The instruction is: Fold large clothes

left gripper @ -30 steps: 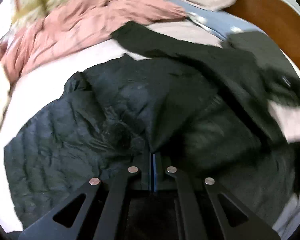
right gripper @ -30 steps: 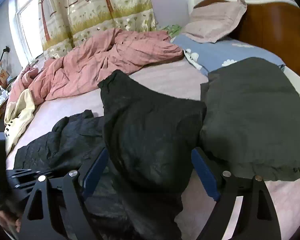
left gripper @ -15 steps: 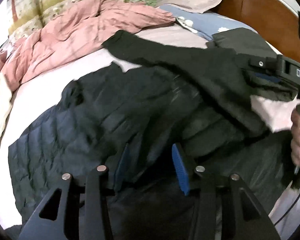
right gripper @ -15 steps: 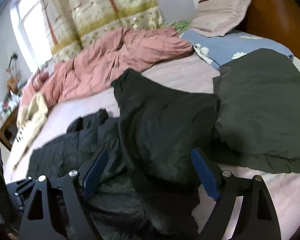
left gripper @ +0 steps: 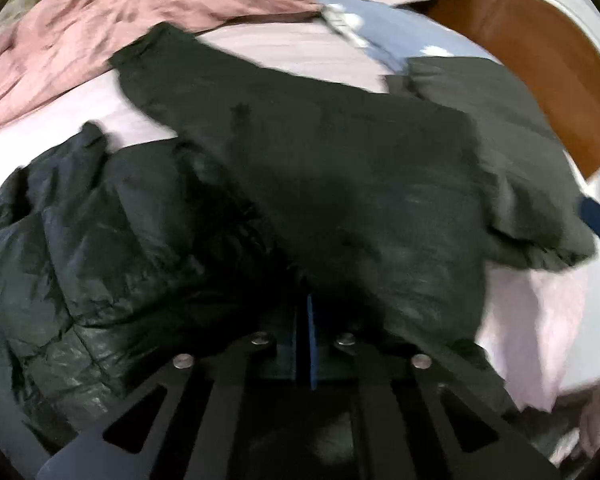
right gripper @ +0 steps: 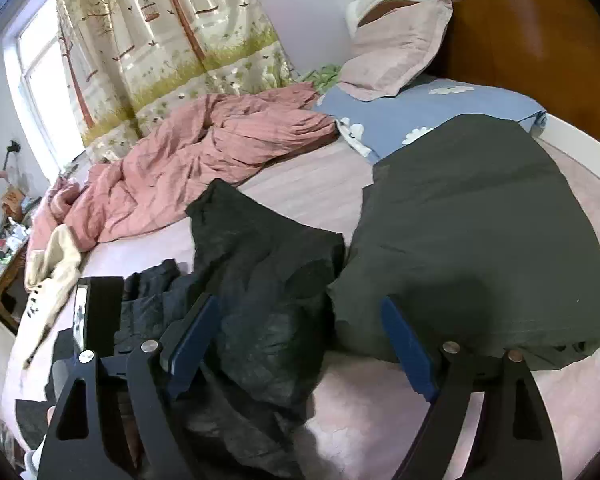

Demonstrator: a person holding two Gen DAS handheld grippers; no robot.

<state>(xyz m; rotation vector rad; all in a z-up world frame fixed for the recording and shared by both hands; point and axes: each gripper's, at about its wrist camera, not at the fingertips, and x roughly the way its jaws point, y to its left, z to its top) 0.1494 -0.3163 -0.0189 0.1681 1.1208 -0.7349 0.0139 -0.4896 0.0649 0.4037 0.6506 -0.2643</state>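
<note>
A black quilted jacket [left gripper: 112, 248] lies spread on the pink bed sheet, with one part [left gripper: 340, 168] folded across toward the right. My left gripper [left gripper: 305, 320] is shut on the jacket's fabric at its near edge. In the right wrist view the same jacket [right gripper: 260, 300] lies between the fingers of my right gripper [right gripper: 300, 344], which is open and empty above it. A dark grey folded garment [right gripper: 472, 240] lies to the right, also in the left wrist view [left gripper: 512, 160].
A pink duvet [right gripper: 188, 168] is bunched at the far left of the bed. A blue pillow [right gripper: 420, 108] and a pink pillow [right gripper: 396, 56] rest by the brown headboard [right gripper: 540, 40]. A cream garment [right gripper: 52, 272] lies at the left edge. The curtain [right gripper: 172, 40] hangs behind.
My left gripper opened half a second ago and has now shut again on the jacket fabric. The right gripper stays open and has shifted slightly, now higher over the jacket.
</note>
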